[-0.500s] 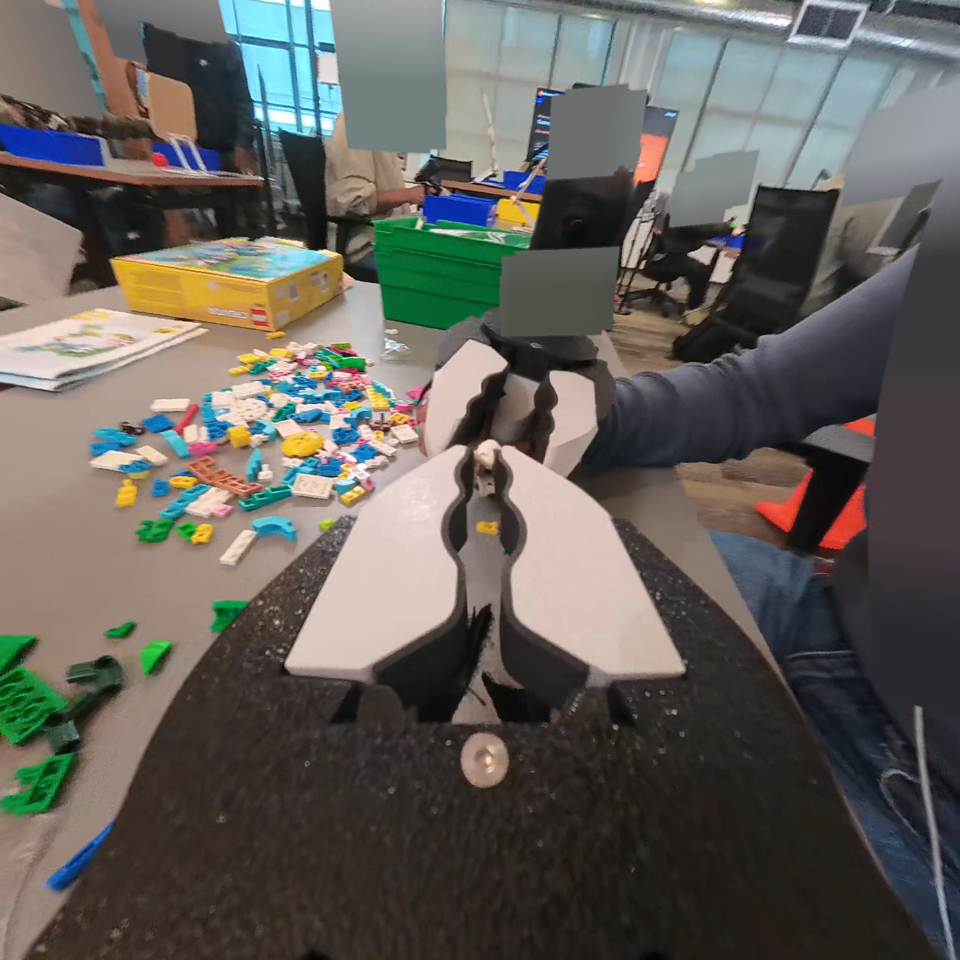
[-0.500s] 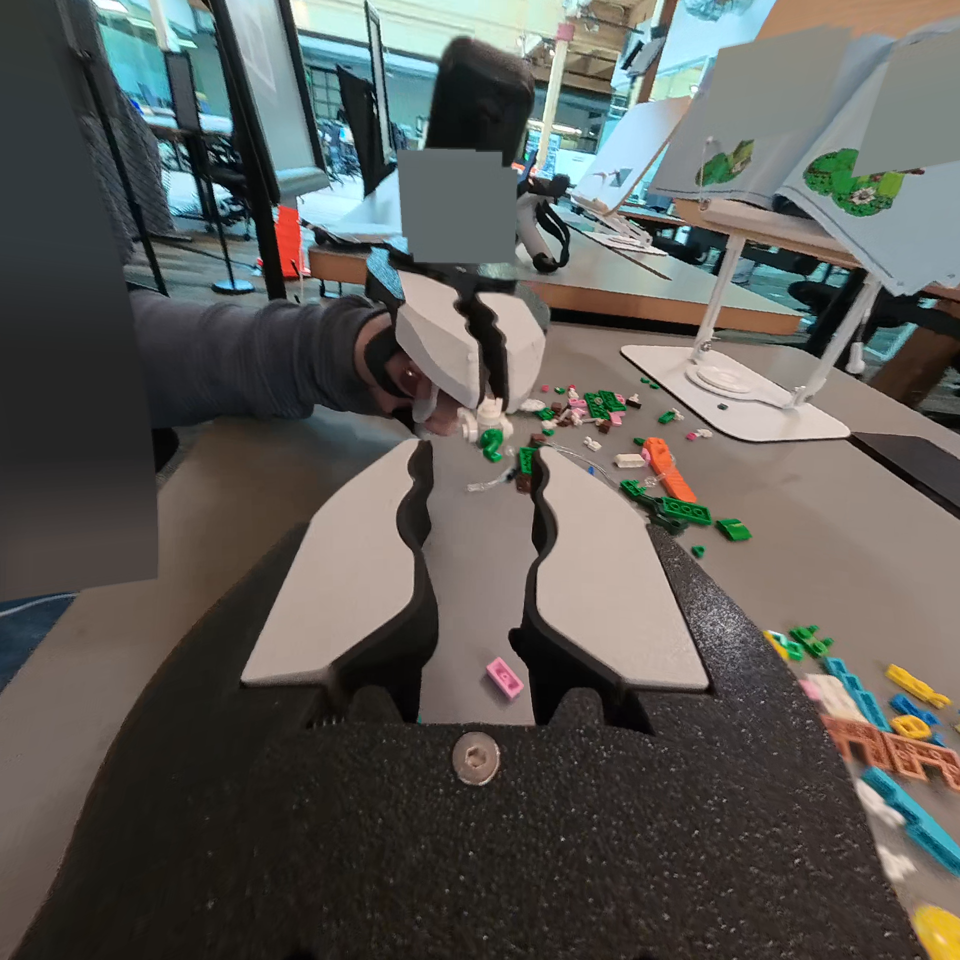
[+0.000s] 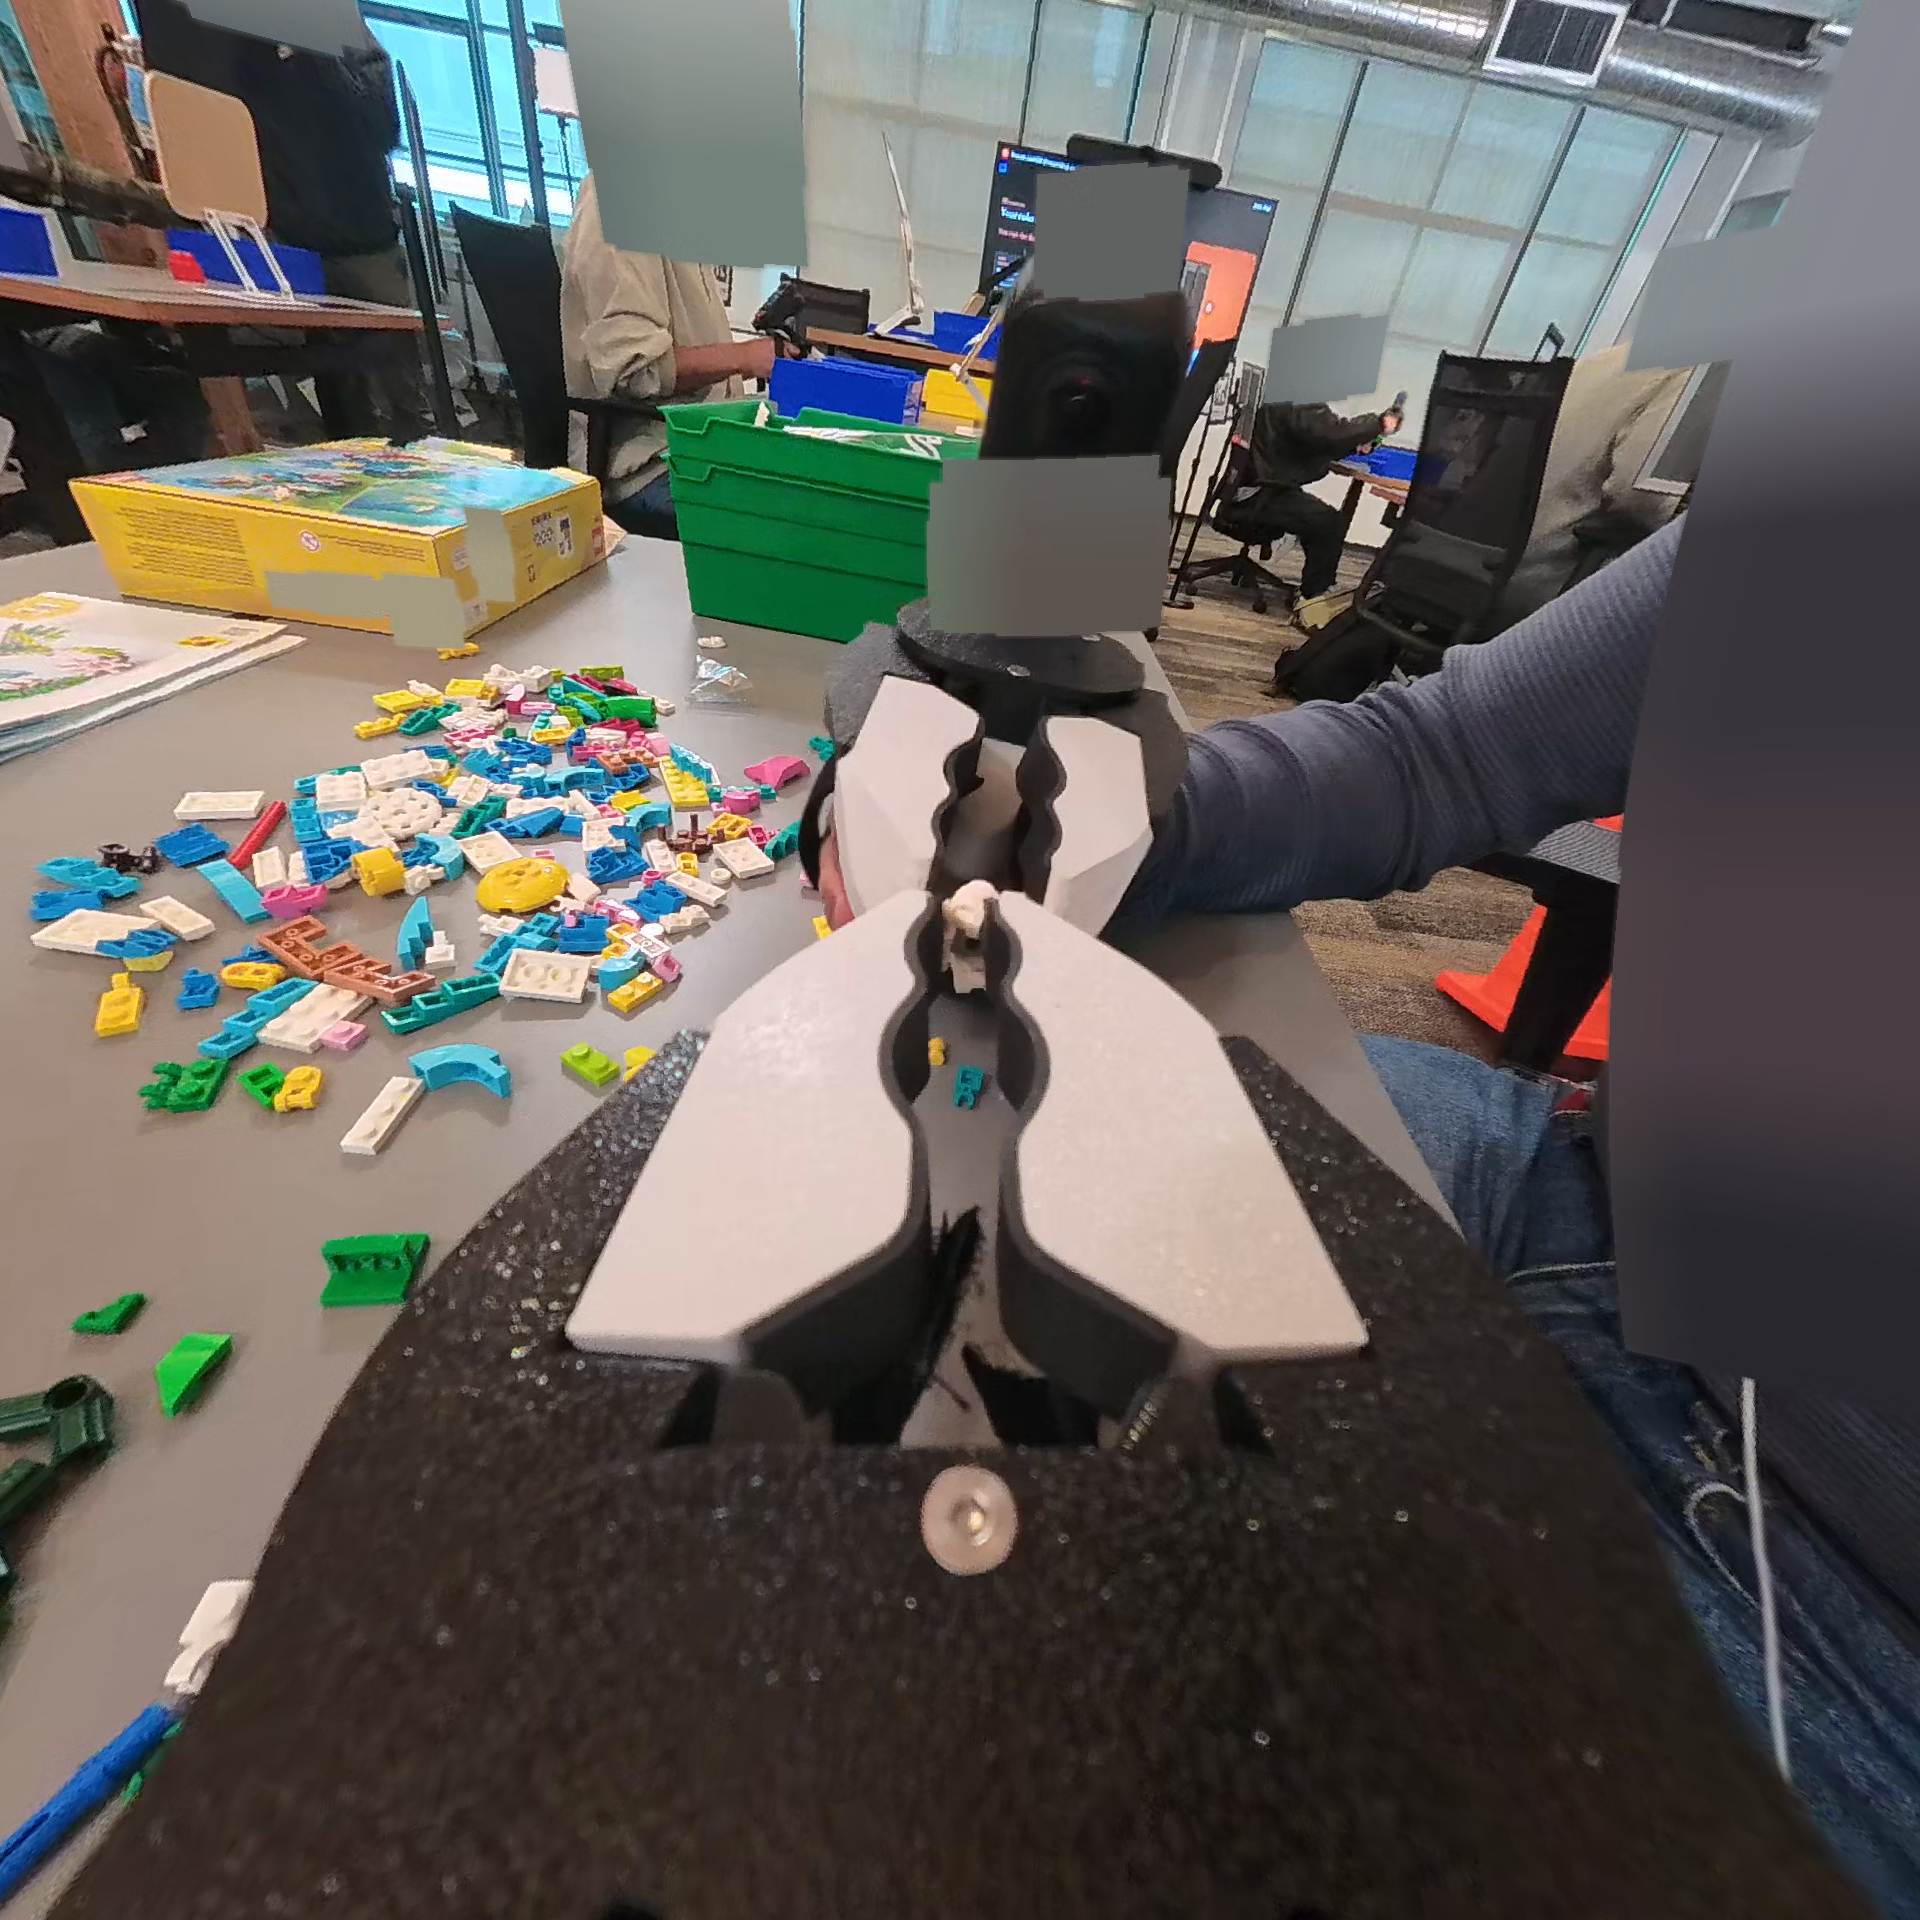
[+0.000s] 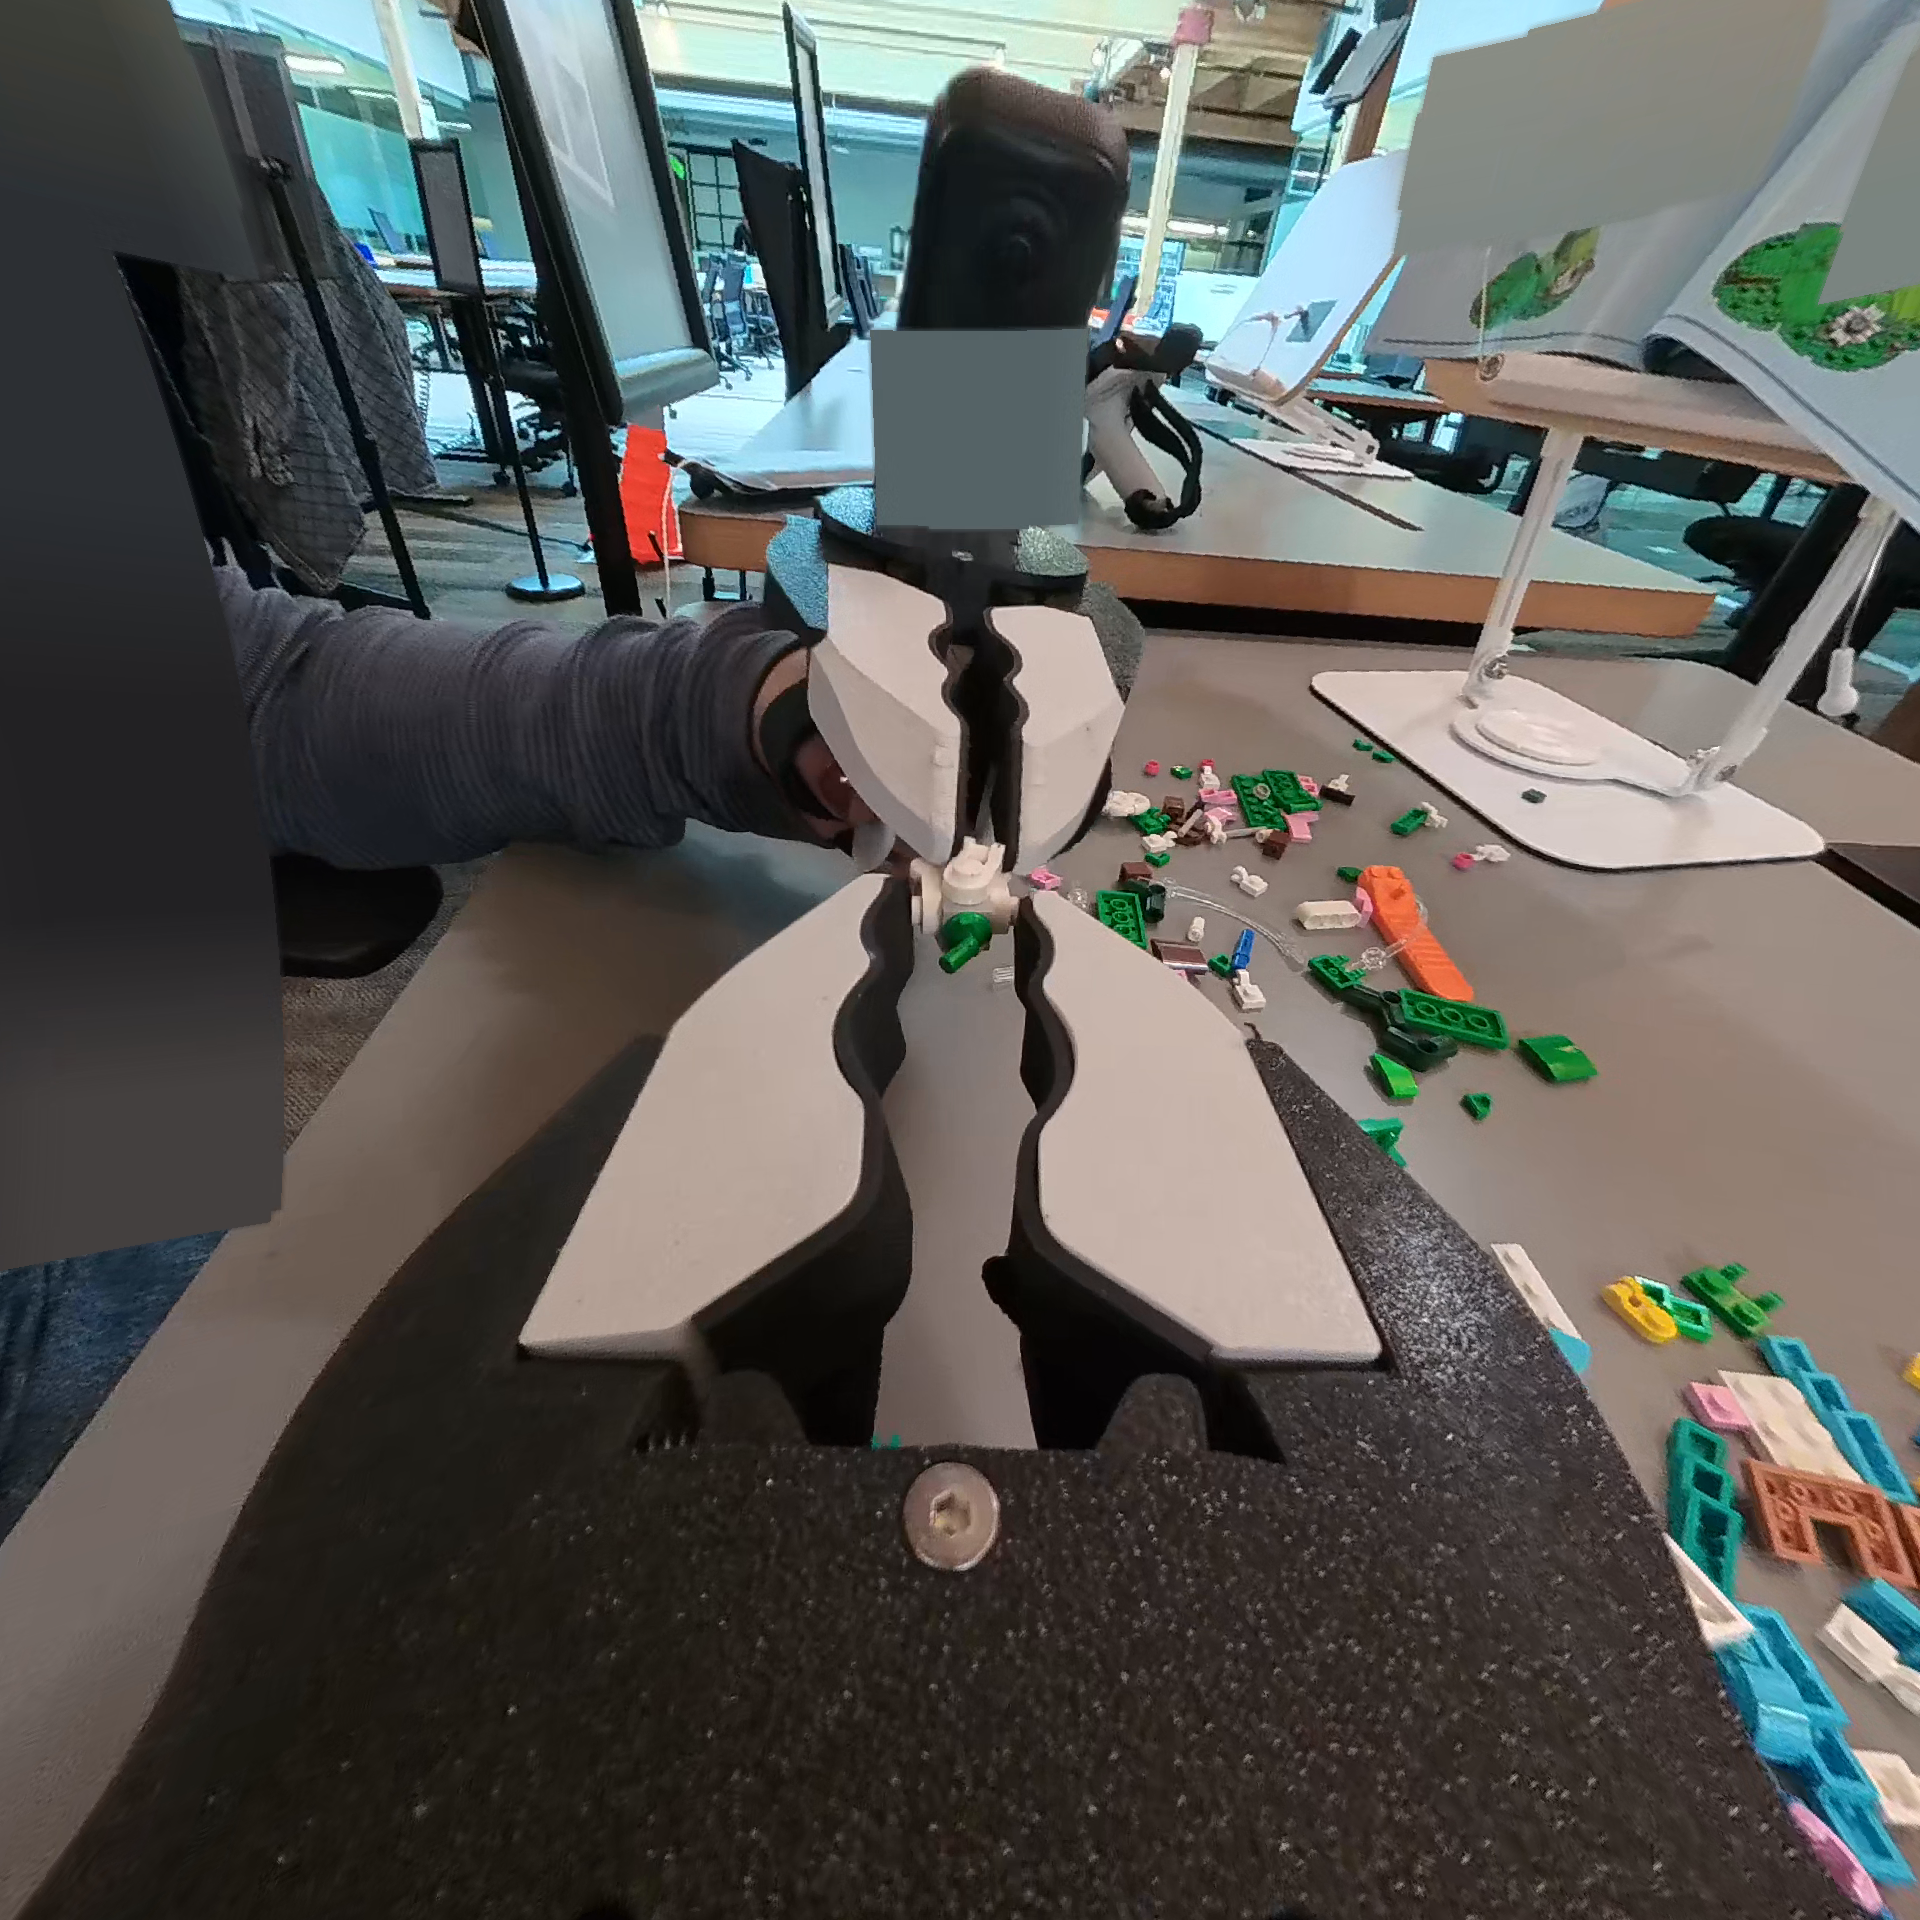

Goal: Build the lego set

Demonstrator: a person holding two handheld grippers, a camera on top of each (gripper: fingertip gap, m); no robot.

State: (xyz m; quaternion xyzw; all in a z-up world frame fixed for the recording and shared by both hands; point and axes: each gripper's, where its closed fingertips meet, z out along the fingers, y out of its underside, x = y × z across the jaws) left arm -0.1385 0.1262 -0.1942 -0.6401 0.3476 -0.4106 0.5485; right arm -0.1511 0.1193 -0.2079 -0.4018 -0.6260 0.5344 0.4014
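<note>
The two grippers meet tip to tip above the grey table (image 3: 644, 634), both at one small white lego piece (image 3: 968, 925). In the left wrist view the left gripper (image 3: 966, 940) has its fingers nearly together and pinches the white piece at the tips; the right gripper (image 3: 992, 883) faces it from beyond, a grey sleeve (image 3: 1403, 769) behind it. The green peg (image 4: 961, 948) under the piece shows only in the right wrist view, where the right gripper (image 4: 961, 904) has its fingers narrowed to either side of the piece; whether they press it, I cannot tell.

The left view alone shows the big spread of coloured bricks (image 3: 468, 883), the yellow box (image 3: 343, 545), the booklets (image 3: 114, 655) and the green bins (image 3: 810, 530). The right view alone shows the green and brown bits (image 4: 1236, 821), the orange brick separator (image 4: 1413, 930) and the white stand (image 4: 1558, 769) holding an open booklet.

Half a second ago the right gripper stood wider and short of the piece; it has closed in on it, and the pink brick that lay between its fingers is out of sight. The left gripper keeps its pinch.

The box and booklets carry print, which I leave unread.
</note>
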